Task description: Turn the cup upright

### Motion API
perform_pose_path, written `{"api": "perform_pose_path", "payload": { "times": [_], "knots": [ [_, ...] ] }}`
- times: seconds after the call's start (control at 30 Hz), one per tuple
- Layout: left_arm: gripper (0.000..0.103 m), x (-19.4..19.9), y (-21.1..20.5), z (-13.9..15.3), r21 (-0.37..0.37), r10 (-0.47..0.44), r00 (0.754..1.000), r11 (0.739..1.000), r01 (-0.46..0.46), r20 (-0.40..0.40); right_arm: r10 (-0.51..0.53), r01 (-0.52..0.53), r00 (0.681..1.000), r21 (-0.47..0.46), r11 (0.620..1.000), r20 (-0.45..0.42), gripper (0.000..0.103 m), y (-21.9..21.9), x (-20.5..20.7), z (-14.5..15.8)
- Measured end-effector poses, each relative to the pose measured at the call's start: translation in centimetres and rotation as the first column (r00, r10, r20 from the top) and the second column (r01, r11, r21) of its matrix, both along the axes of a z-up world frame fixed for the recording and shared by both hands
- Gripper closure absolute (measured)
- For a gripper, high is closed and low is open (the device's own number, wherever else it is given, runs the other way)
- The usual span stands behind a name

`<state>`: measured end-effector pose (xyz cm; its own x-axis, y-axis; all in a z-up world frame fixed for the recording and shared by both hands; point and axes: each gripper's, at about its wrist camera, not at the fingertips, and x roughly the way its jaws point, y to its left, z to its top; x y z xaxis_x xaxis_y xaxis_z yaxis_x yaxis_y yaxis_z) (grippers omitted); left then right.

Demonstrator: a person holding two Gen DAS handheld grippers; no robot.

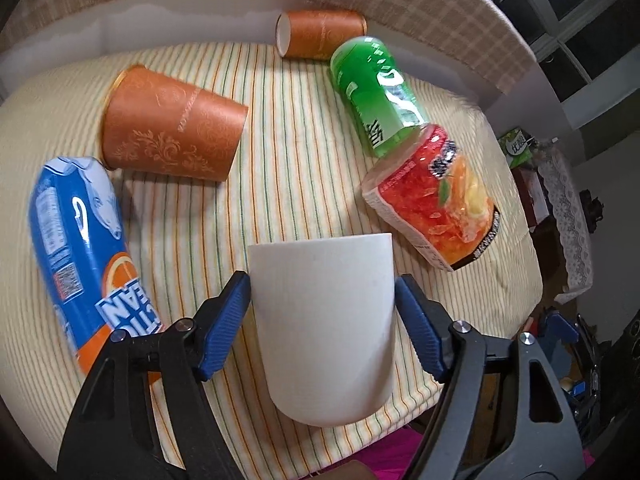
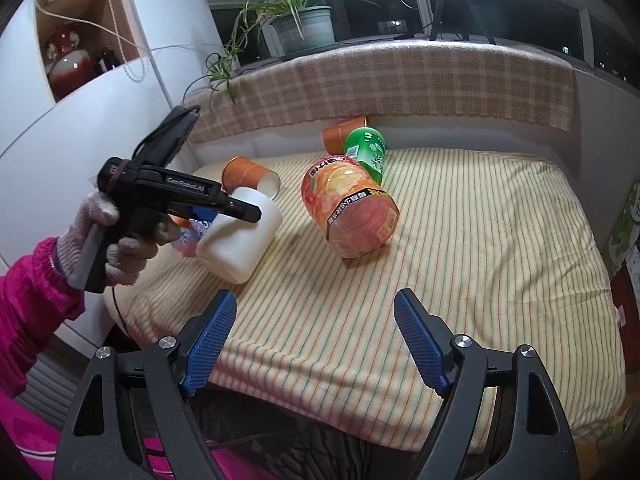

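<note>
My left gripper is shut on a plain white cup, its blue pads pressed on both sides. The cup is lifted off the striped cloth and tilted; in the right wrist view the cup hangs at a slant with its rounded base toward the near left, held by the left gripper. My right gripper is open and empty, low over the near edge of the cloth.
On the striped cloth lie two orange paper cups on their sides, a blue can, a green can and a red-orange bottle. A plaid-covered ledge runs along the back, a white cabinet at left.
</note>
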<state>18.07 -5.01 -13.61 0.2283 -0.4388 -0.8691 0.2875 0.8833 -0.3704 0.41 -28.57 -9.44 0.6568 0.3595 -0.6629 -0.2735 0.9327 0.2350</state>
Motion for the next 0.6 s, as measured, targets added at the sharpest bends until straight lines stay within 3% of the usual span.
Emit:
{"api": "perform_pose_path", "payload": {
  "times": [0.27,0.6],
  "knots": [
    [0.028,-4.0,-0.9,2.7,0.063,-0.006,0.972,0.998,-0.009,0.234,0.009,-0.009,1.0,0.005,1.0,-0.011,0.022,0.3,0.4,-0.6],
    [0.028,-5.8,-2.0,3.0,0.093,0.006,0.94,0.995,-0.04,0.341,-0.012,0.012,1.0,-0.004,1.0,-0.011,0.022,0.1,0.5,-0.9]
  ]
}}
